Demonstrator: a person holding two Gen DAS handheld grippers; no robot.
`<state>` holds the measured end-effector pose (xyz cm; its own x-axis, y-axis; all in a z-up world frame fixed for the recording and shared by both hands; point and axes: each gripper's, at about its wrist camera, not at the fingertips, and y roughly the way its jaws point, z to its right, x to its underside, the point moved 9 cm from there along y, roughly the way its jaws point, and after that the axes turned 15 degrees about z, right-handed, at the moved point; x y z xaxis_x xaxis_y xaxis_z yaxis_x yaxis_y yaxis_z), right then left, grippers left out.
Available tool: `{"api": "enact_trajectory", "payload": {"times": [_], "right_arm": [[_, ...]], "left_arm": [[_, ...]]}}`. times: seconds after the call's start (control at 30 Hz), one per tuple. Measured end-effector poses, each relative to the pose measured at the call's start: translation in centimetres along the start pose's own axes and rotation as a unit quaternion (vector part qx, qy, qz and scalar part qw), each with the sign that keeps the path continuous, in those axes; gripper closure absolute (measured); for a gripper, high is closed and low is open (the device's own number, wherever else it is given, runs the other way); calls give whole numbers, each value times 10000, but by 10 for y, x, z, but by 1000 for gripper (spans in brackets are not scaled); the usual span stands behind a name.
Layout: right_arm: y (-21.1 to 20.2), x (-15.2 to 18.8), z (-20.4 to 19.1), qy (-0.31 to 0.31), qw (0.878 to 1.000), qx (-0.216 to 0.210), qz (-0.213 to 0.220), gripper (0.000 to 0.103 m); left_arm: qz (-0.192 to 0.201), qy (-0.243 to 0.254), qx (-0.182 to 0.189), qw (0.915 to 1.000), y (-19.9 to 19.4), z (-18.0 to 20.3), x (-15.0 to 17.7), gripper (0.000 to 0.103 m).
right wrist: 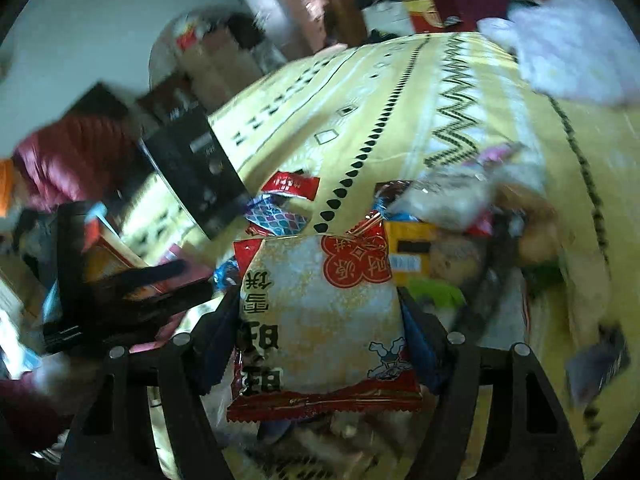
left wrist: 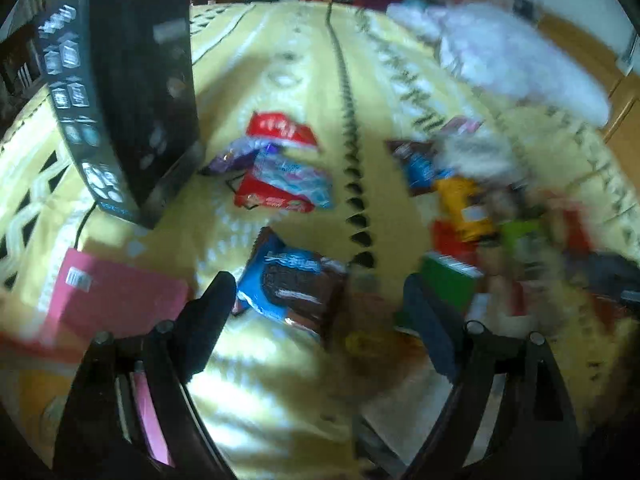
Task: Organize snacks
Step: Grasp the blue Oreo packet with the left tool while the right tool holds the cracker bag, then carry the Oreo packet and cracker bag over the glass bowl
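Step in hand: sorting loose snack packets into groups on a bed with a yellow patterned bedspread (left wrist: 280,60). No earlier view to compare.

Right tongs (right wrist: 320,320): clamped on a rice cracker packet (right wrist: 320,312), pale with red borders and a red flower seal, held flat between both fingers and carried above the spread. Below and beyond it lies the unsorted heap (right wrist: 460,216): a yellow packet, a clear bag and several others overlapping, too blurred to name.

Left tongs (left wrist: 316,300): apart, nothing gripped. A blue and brown sandwich cookie packet (left wrist: 292,288) lies on the spread between the fingers, close to the left finger; I cannot tell if that finger touches it.

Sorted cluster (left wrist: 280,168): about 4 packets (red, purple, pale blue, red) overlapping, just beside a tall black box (left wrist: 128,92) standing upright.

Containers: none in use that I can confirm. The black box appears closed; its contents are hidden. A pink flat card or book (left wrist: 116,296) lies near the left tongs, carrying nothing.

Next move, my judgement: carry the rice cracker packet to whichever group it belongs to and release it low, so it does not slide. The left tongs then need to close on the cookie packet across its short width, since the wrapper is slippery.

Risk: motion blur suggests quick travel; a loose grip may drop the packet.
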<state>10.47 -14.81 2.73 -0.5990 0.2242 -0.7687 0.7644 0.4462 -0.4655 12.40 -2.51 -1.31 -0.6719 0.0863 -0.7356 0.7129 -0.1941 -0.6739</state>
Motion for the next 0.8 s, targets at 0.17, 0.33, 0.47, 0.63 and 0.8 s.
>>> {"api": "enact_trajectory", "payload": {"times": [0.17, 0.33, 0.47, 0.63, 0.8], "right_arm": [[-7, 6, -6, 147, 9998, -110, 60, 27], [-9, 8, -12, 179, 9996, -174, 132, 27], [-8, 11, -15, 213, 9995, -189, 135, 26], [-12, 12, -13, 303, 9991, -58, 276, 26], [-21, 5, -15, 268, 9983, 90, 503, 27]], "left_arm": [[-152, 290, -412, 9986, 26, -12, 13, 16], [-80, 509, -477, 9975, 36, -12, 12, 16], [-127, 318, -399, 9986, 42, -19, 19, 13], [-121, 295, -407, 9987, 36, -17, 19, 53], [254, 240, -134, 9993, 7, 2, 2, 55]]}}
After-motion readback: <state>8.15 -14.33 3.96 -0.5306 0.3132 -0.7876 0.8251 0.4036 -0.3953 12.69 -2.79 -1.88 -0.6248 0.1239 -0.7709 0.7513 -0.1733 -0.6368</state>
